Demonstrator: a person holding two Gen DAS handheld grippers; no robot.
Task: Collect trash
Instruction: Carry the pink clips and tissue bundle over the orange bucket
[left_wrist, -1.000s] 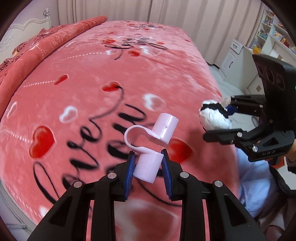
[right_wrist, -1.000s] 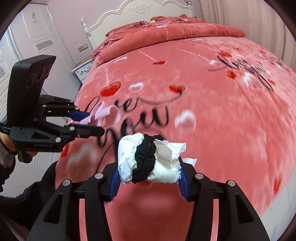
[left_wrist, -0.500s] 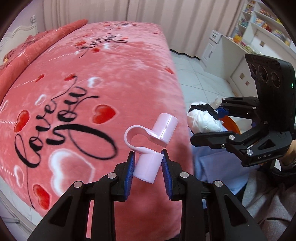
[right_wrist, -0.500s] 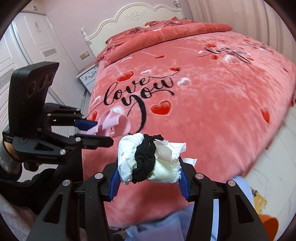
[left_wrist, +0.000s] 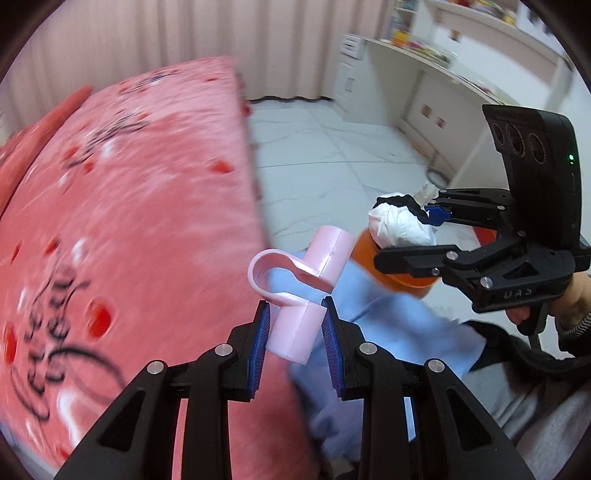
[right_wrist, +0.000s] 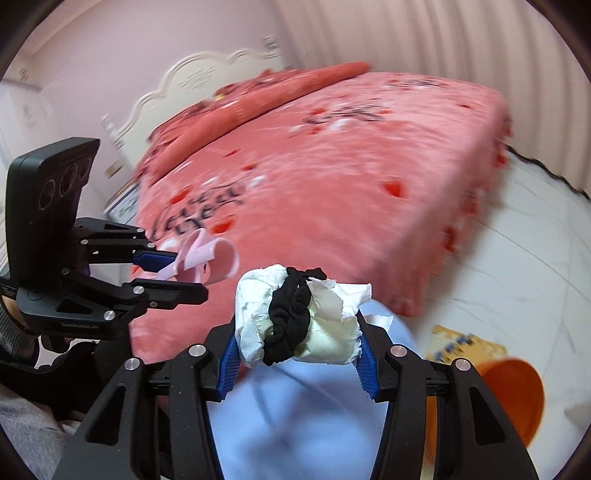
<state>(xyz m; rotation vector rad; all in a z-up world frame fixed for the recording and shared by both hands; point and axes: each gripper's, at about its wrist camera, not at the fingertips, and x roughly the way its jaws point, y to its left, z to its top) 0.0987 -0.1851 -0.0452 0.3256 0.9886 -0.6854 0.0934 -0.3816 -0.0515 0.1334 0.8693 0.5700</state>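
My left gripper (left_wrist: 294, 332) is shut on a pink plastic tube piece (left_wrist: 295, 295) with a hinged cap, held in the air off the bed's edge; it also shows in the right wrist view (right_wrist: 201, 260). My right gripper (right_wrist: 297, 343) is shut on a wad of white tissue with a black band (right_wrist: 299, 317), also seen in the left wrist view (left_wrist: 400, 225). An orange bin (right_wrist: 513, 398) stands on the floor at the lower right; in the left wrist view the orange bin (left_wrist: 391, 273) lies just under the right gripper.
A bed with a pink heart-print blanket (left_wrist: 129, 221) fills the left. Light blue cloth (right_wrist: 295, 424) lies below both grippers. White tiled floor (left_wrist: 332, 155), a white desk and drawers (left_wrist: 424, 85) stand at the back right. A yellow card (right_wrist: 461, 345) lies on the floor.
Both grippers have swung right, away from the bed and over the floor. The orange bin has come into view beneath them. Both still hold their items.
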